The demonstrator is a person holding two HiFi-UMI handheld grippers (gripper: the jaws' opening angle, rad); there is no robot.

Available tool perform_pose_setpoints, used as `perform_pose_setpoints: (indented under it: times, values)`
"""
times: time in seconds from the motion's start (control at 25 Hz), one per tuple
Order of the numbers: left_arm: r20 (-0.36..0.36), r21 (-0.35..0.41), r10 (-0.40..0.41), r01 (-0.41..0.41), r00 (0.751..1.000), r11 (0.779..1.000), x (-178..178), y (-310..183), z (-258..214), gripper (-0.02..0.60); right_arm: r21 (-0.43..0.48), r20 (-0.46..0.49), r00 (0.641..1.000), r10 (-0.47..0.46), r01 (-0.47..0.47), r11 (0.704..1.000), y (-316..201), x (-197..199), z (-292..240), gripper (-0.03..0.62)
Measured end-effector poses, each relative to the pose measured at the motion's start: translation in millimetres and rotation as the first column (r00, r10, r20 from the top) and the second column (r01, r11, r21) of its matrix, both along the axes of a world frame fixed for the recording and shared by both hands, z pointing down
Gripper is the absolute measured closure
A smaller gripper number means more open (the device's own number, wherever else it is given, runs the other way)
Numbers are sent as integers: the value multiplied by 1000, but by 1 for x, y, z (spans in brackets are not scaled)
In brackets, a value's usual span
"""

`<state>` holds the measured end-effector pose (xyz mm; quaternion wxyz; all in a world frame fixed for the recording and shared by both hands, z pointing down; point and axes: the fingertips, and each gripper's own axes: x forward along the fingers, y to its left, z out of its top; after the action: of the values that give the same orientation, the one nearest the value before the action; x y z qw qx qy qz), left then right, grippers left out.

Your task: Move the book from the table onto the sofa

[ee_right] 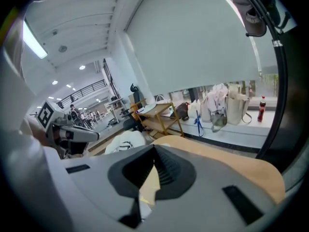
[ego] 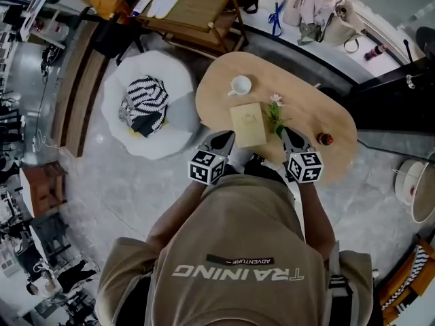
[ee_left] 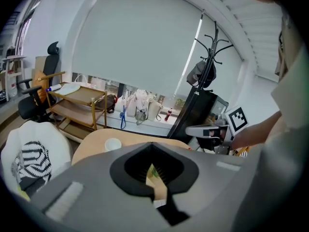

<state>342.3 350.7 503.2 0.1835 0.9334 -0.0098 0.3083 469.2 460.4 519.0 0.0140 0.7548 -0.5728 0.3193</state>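
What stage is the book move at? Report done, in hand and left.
Done: nothing; the book lies flat on the table. In hand: the left gripper and right gripper, fingers shut and empty, flank the book at the table's near edge. Left: grasp it, carry it to the white sofa, set it down.

White cup (ego: 240, 85) upright, apart from a small green sprig with a pink flower (ego: 275, 111). Small red round item (ego: 325, 139) further right, can't tell what it is. Black-and-white striped cushion (ego: 144, 102) left of the cup. Wooden shelf cart (ego: 194, 12) behind, white items on its top shelf. Pale bags (ego: 309, 5) line the window ledge, red bottle (ee_right: 261, 109) beside them. Black coat rack (ee_left: 212, 52), black office chair (ee_left: 48, 69), roller blind (ee_left: 140, 42) down.
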Motion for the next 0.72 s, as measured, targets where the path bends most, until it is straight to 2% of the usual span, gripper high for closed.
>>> perform_pose_setpoints:
  times: [0.2, 0.36, 0.56, 0.72]
  values:
    - [30, 6, -9, 9, 1000, 1000, 4, -1, 4, 588, -22, 3, 999, -42, 42, 999, -6, 3, 14, 595]
    - [56, -21, 2, -1, 998, 1000, 4, -3, 22, 589, -61, -9, 997, -74, 73, 995, -4, -4, 27, 595]
    - [77, -63, 22, -17, 997, 998, 3, -8, 51, 589, -130, 32, 998, -57, 61, 990, 0, -20, 47, 595]
    - [115, -109, 26, -13, 993, 994, -3, -11, 94, 589, -195, 83, 996, -33, 49, 980, 1, -30, 82, 595]
